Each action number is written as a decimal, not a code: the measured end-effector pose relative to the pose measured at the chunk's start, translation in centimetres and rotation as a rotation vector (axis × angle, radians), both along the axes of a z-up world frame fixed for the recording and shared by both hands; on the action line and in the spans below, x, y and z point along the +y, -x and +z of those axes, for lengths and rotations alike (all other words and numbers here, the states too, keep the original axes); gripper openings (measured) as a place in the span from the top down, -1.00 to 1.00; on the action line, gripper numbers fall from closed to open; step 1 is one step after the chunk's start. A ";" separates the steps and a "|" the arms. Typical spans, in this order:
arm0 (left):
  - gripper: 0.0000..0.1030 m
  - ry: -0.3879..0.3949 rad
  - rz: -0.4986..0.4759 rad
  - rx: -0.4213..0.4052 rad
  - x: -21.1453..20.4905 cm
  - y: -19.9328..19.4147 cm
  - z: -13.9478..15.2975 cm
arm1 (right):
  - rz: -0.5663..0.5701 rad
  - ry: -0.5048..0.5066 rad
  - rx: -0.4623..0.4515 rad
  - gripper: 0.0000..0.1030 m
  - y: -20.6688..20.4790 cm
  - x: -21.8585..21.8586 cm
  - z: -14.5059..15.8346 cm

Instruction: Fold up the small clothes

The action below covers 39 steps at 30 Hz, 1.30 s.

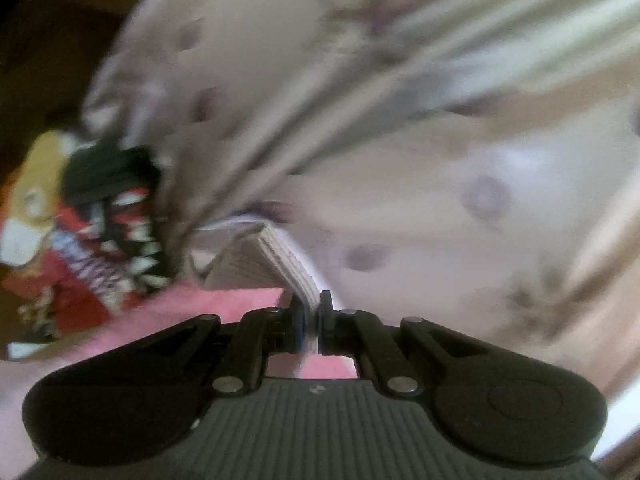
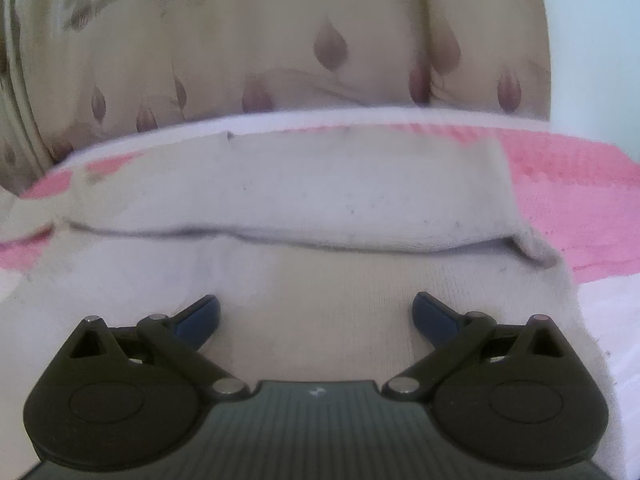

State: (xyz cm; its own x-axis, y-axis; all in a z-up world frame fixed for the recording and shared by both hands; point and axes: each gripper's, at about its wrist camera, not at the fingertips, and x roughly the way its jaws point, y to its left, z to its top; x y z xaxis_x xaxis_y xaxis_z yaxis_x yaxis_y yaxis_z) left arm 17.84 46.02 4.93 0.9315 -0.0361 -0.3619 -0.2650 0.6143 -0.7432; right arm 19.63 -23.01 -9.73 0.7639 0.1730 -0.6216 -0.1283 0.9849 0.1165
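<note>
My left gripper [image 1: 313, 320] is shut on the ribbed cuff of a white sock [image 1: 276, 258] and holds it lifted over a pink towel [image 1: 224, 304]; this view is blurred. In the right wrist view the same kind of white sock [image 2: 304, 200] lies across the pink towel [image 2: 568, 200], with one part folded over the other. My right gripper [image 2: 316, 316] is open and empty, its blue-padded fingers [image 2: 200, 318] spread just above the sock's lower layer.
A cream bedsheet with purple drop-shaped prints [image 2: 328, 44] lies behind the towel and fills much of the left wrist view [image 1: 460, 184]. A pile of red, black and yellow printed clothes [image 1: 80, 232] sits at the left.
</note>
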 end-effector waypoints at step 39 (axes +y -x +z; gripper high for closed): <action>-0.98 -0.425 -0.471 0.057 -41.0 -6.2 -8.1 | 0.008 -0.448 -0.154 -0.93 1.2 -8.5 2.1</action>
State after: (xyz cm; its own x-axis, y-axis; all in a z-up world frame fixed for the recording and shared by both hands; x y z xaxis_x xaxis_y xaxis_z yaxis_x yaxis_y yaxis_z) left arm 24.04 5.02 -3.18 0.8295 -0.2795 -0.4836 0.0736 0.9130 -0.4013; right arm 18.39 -31.56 -7.60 0.8388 0.4044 -0.3644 -0.1845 0.8410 0.5087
